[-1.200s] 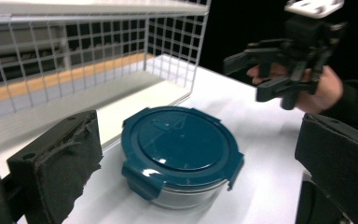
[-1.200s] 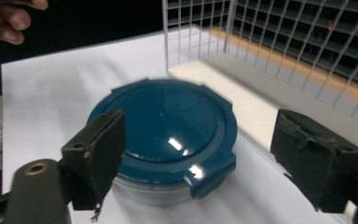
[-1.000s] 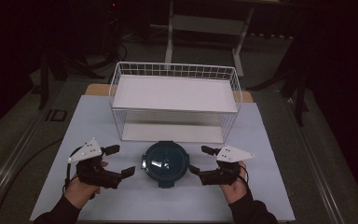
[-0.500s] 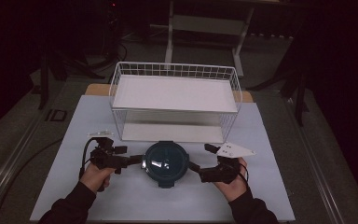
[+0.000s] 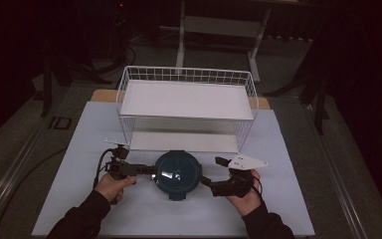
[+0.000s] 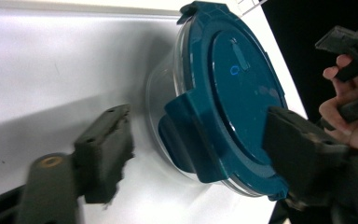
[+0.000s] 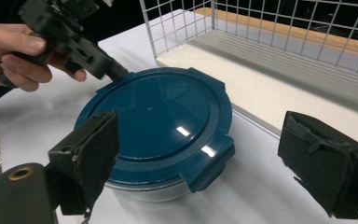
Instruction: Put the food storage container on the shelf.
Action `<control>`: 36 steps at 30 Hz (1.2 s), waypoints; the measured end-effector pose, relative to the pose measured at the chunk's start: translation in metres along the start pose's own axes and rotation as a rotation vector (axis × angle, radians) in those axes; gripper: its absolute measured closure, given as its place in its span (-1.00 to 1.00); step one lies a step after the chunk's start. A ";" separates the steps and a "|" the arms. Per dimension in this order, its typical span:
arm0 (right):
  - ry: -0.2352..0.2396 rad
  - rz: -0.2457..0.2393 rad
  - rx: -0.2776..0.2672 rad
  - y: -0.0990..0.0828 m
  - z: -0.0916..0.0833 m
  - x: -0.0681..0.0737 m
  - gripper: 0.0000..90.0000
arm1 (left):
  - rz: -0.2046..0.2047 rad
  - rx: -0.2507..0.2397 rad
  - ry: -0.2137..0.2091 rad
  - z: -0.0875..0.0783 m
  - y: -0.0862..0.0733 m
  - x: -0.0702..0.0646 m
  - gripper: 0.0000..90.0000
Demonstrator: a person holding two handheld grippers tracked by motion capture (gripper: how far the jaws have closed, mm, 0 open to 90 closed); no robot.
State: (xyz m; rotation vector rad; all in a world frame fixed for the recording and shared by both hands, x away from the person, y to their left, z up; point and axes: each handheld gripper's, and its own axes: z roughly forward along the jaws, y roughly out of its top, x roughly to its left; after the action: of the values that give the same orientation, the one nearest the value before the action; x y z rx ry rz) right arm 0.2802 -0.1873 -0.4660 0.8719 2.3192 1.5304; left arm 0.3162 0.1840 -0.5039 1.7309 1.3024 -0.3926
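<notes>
On teal lid (image 6: 242,88), unreadable blue mark.

Left claw (image 5: 146,170) closing, right claw (image 5: 211,172) agape

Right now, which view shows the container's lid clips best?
The right gripper view: the teal lid is seen from above and close, with its near clip sharp. The left gripper view shows the lid tilted sideways, one clip close up. The high view shows it small and dim.

a white wire basket (image 5: 186,107) stands on the pale worktop (image 5: 288,199), with a white shelf board across it. a grey metal stand (image 5: 224,25) rises from the dark floor behind.
</notes>
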 end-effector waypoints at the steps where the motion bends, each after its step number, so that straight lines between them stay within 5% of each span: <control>1: 0.004 -0.003 0.005 0.000 0.000 0.000 -0.73 | -0.021 0.008 -0.014 0.001 0.000 0.002 -0.34; 3: 0.003 -0.011 0.013 -0.001 0.001 0.001 -0.72 | -0.035 0.035 -0.049 0.003 0.000 0.005 -0.15; 10: 0.001 -0.010 0.018 -0.001 0.002 0.001 -0.71 | -0.090 0.051 -0.063 0.007 0.000 0.009 0.16; 19: 0.000 0.000 0.021 -0.002 0.001 -0.001 -0.70 | -0.148 0.077 -0.099 0.013 0.003 0.015 0.16; 26: 0.001 0.020 0.022 -0.004 0.000 -0.002 -0.66 | -0.100 0.083 -0.110 0.013 0.003 0.016 0.16; 30: 0.037 0.100 0.045 -0.007 0.003 -0.007 -0.61 | -0.079 0.081 -0.110 0.012 0.002 0.013 0.17; 33: 0.088 0.209 0.065 -0.011 0.006 -0.015 -0.55 | -0.042 0.077 -0.102 0.010 0.001 0.008 0.18; 34: 0.120 0.277 0.078 -0.013 0.007 -0.020 -0.49 | -0.027 0.073 -0.102 0.010 0.001 0.007 0.20; 36: 0.145 0.313 0.088 -0.014 0.009 -0.023 -0.48 | 0.002 0.066 -0.106 0.008 0.000 0.003 0.22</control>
State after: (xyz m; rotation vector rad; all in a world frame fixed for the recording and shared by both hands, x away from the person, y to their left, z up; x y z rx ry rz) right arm 0.2977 -0.1978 -0.4852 1.2348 2.4590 1.6699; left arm 0.3194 0.1788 -0.5102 1.7421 1.2236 -0.5239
